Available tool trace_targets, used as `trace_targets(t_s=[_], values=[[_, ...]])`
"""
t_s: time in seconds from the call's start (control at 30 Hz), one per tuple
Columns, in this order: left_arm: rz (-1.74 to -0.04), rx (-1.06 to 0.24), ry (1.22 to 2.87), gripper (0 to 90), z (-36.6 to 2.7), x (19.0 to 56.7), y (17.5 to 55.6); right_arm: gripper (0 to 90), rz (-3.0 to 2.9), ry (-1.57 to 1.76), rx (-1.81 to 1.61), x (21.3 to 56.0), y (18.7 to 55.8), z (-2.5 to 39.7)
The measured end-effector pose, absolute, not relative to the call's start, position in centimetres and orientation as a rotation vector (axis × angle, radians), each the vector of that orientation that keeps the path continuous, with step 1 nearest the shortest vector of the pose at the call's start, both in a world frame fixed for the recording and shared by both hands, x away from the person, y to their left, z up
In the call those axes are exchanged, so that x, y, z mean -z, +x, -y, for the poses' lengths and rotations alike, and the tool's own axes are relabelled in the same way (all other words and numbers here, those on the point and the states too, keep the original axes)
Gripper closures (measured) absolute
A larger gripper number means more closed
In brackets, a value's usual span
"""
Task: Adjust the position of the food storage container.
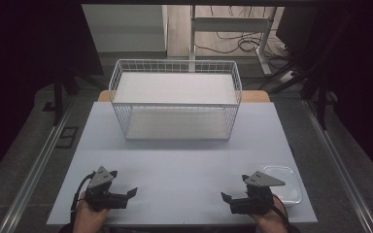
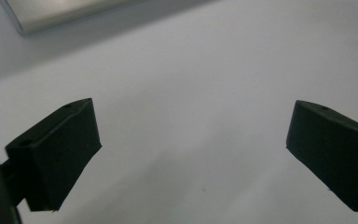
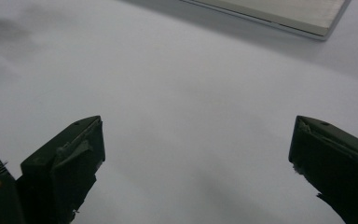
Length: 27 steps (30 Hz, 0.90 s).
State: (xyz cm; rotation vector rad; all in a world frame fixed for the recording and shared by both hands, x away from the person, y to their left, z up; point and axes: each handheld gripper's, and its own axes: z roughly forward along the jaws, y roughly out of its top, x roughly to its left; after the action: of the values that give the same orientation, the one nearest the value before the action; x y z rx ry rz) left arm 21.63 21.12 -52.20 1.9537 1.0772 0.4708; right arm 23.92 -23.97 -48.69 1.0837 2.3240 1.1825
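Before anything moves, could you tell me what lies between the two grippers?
Nothing: the high view shows bare table between the left gripper and the right gripper.

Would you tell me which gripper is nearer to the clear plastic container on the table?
Right. The right gripper sits just beside the clear plastic container, at the table's near right corner; the left gripper is far across the table.

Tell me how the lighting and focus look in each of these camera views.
High view: the table and wire basket are evenly lit and sharp, while the surroundings are dark. Left gripper view: soft focus, the open left hand-held gripper above a faint shadow. Right gripper view: the right hand-held gripper is slightly blurred, with a grey smudge of shadow at top left.
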Motion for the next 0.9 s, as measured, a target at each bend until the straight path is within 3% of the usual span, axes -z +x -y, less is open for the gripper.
trace_targets(t_s=[0.2, 0.7, 0.9], values=[[-1.034, -0.527, 2.012, 0.4, -20.1, 52.4, 20.9, 0.0, -2.333, 1.042, -1.150, 49.0, 23.5, 23.6], [-1.029, -0.515, 2.044, 0.6, -20.0, 52.5, 20.9, 0.0, -2.314, 1.037, -1.119, 48.5, 23.4, 23.6], [-1.037, -0.510, 2.047, 0.7, -20.0, 52.6, 21.0, 5.7, -2.279, 1.059, -1.087, 47.7, 23.5, 24.4]])
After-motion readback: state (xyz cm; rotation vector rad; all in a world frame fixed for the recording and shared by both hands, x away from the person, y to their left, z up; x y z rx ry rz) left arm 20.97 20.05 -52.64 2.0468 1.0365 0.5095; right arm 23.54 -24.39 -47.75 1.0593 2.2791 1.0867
